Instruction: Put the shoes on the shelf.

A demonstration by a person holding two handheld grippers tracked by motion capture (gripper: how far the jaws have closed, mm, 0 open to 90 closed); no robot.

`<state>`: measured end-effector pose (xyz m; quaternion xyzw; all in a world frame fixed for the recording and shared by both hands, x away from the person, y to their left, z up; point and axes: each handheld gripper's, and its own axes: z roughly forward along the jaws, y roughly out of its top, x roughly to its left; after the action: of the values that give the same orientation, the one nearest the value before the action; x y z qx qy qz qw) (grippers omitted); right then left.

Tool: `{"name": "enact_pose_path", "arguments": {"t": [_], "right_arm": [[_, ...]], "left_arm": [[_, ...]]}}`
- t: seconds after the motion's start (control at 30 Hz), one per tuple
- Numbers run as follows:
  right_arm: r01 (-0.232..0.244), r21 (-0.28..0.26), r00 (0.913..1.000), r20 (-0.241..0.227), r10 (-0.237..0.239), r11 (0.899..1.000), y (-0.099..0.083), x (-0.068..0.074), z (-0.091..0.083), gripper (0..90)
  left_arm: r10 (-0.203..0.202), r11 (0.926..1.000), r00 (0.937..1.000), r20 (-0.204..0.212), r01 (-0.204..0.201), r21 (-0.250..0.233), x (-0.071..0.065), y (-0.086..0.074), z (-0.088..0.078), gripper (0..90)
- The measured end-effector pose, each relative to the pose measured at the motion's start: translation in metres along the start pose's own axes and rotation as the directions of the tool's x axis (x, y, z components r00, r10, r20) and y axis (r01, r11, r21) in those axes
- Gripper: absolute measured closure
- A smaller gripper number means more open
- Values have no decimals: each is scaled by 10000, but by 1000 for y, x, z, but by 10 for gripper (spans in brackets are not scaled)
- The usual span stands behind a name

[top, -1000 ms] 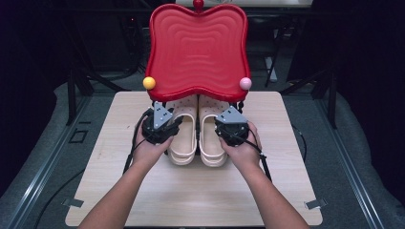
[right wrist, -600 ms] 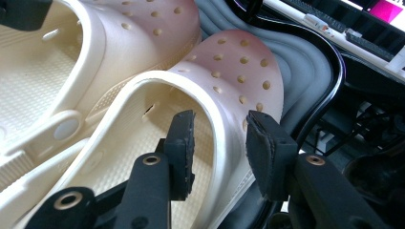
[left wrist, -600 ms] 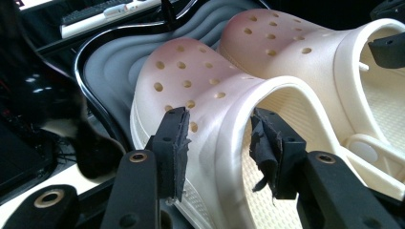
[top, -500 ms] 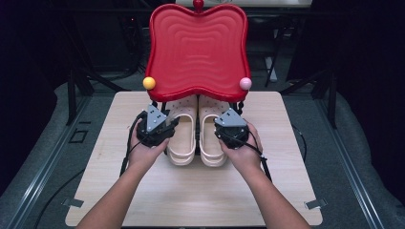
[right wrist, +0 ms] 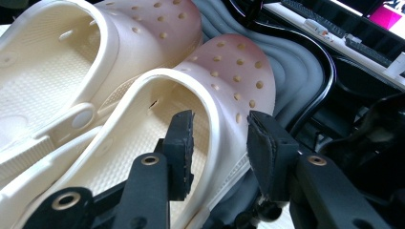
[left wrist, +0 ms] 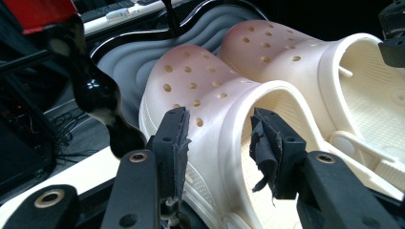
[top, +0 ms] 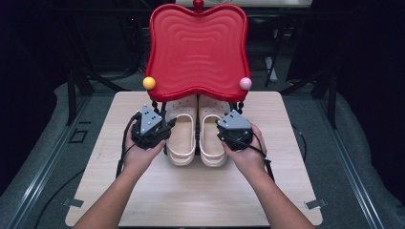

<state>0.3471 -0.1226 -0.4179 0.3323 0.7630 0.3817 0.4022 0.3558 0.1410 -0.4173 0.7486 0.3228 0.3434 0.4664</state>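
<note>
- The left tool (top: 152, 128) sits at the outer side of the left clog (top: 181, 136), held in the person's left hand (top: 138, 155). In the left gripper view its jaws stand partly apart and straddle that clog's outer wall, one pad outside and one inside the opening; the gap on each side suggests no firm squeeze, though I cannot tell whether the pads touch.
- The left clog (left wrist: 215, 105) lies flat on the wooden surface (top: 191, 195), toe pointing away under the red tray (top: 198, 47).
- The right clog (top: 212, 133) lies just beside it, touching along the inner sides, its toe also tucked beneath the tray.
- The right tool (top: 234, 130), held in the right hand (top: 248, 155), sits at the right clog's outer side. In the right gripper view its jaws stand fairly wide and straddle the outer wall of that clog (right wrist: 210, 95); the pads look clear of it.
- The red tray stands raised on black posts, overhanging both toes and closing off the space above them; a yellow ball (top: 149, 83) and a pink ball (top: 245, 83) mark its front corners.
- A grey wavy mat (right wrist: 296, 71) lies under the toes.
</note>
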Motion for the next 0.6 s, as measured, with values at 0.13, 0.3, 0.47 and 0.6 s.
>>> {"name": "enact_pose_path", "arguments": {"t": [0.13,0.3,0.47,0.6], "right_arm": [[23,-116,9999,-117,-25,9999,0,0,-11,617],[144,-271,9993,-340,-153,9995,-1,2,-28,599],[-31,-486,9978,-667,-1,9988,-6,4,-43,584],[-275,-567,9955,-921,222,9980,-16,7,-57,572]], "left_arm": [[30,10000,9997,233,-29,-58,-4,0,-12,571],[2,9998,9989,474,9,-220,-8,-4,-27,570],[-146,9995,9979,632,163,-267,-10,-9,-40,551],[-421,9989,9948,928,437,-151,-14,-20,-52,535]]}}
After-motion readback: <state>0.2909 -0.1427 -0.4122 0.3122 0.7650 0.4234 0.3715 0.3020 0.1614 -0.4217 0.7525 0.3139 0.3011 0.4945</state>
